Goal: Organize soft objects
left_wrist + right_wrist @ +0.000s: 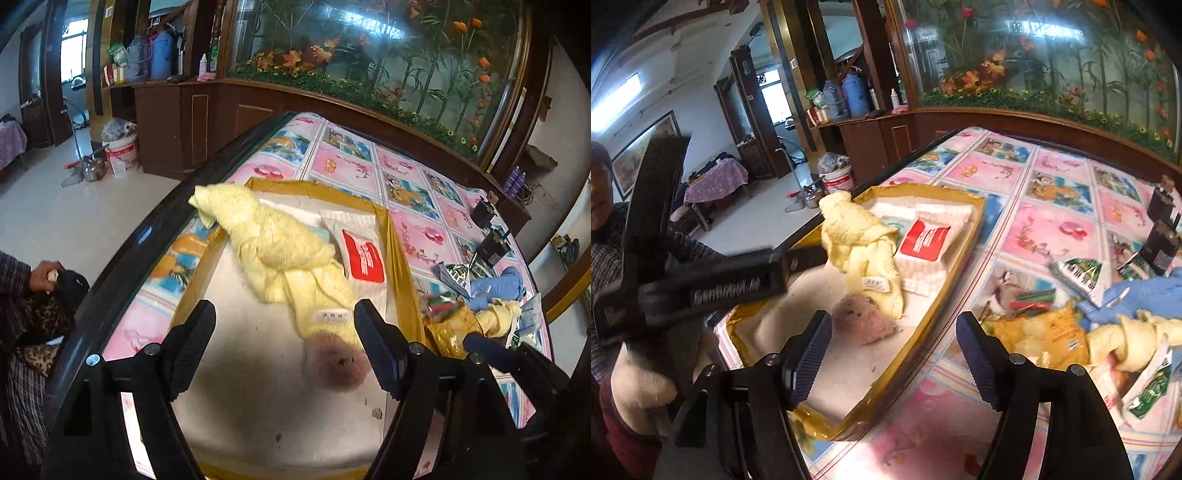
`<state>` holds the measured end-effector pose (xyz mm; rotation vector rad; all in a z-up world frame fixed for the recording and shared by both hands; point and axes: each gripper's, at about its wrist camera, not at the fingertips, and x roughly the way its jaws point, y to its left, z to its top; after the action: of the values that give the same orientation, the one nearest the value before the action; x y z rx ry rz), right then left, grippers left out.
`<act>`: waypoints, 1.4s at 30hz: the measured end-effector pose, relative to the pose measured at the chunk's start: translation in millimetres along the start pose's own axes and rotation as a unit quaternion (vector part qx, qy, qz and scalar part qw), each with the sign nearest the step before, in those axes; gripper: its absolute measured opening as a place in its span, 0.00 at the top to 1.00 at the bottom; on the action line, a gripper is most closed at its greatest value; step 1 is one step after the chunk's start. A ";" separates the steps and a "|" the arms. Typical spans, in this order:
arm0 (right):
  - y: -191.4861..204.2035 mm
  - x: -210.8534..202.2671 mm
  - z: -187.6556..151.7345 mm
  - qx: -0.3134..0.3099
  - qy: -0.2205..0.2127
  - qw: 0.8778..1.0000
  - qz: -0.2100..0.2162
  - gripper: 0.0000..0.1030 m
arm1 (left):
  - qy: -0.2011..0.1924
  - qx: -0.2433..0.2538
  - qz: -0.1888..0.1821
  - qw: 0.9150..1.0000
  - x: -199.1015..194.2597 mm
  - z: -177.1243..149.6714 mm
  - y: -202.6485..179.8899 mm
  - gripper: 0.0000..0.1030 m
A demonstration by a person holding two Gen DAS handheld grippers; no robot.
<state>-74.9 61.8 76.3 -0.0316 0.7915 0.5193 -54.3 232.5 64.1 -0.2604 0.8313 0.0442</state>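
Soft things are lying in two places: a yellow towel [280, 254] is sprawling across the shallow cardboard tray [400, 258], draped over a white packet with a red label [364, 258], with a fuzzy pinkish pompom [338, 363] lying at its near end; a second heap is sitting on the tabletop [1052, 229] to the right of the tray, where a blue cloth [1137, 295] and a twisted yellow cloth [1137, 338] are tangling with crinkly snack packets [1082, 275]. Left claw [284, 350] is hovering over the tray with its jaws spread wide and nothing between them; right claw [894, 360] is likewise gaping empty, straddling the tray's near edge. Judging by the folds, the cloths are looking light, limp and easily snagged; a pinch on a bunched ridge or the twisted knot should be holding better than a loose corner; the packets beside them are looking slippery and likely to drag along.
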 end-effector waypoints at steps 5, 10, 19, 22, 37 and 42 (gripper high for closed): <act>-1.0 -26.6 27.4 0.007 -0.045 0.999 0.013 0.29 | 0.006 -0.022 0.026 0.999 -13.8 -8.4 2.9 0.25; -7.7 -57.7 -5.7 -0.004 -0.082 0.996 -0.022 0.19 | -0.047 0.056 0.093 0.993 -47.9 -36.8 -43.7 0.25; -88.8 -100.0 -64.4 0.114 -0.075 0.988 -0.070 0.19 | -0.082 0.172 0.132 0.973 -59.0 -62.0 -115.2 0.25; -108.7 -117.4 -77.5 0.139 -0.086 0.983 -0.085 0.19 | -0.077 0.183 0.132 0.971 -59.5 -66.3 -124.4 0.25; -159.0 -211.9 -95.0 0.184 -0.151 0.960 -0.150 0.18 | -0.065 0.192 0.121 0.972 -73.1 -71.6 -135.5 0.25; -174.6 -299.5 -73.6 0.163 -0.205 0.943 -0.207 0.18 | -0.074 0.161 -0.026 0.984 -127.7 -32.3 -122.3 0.25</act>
<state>-219.6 -236.7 200.9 0.2081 0.4321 -0.0145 -146.7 114.2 163.1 0.0262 0.6711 -0.1189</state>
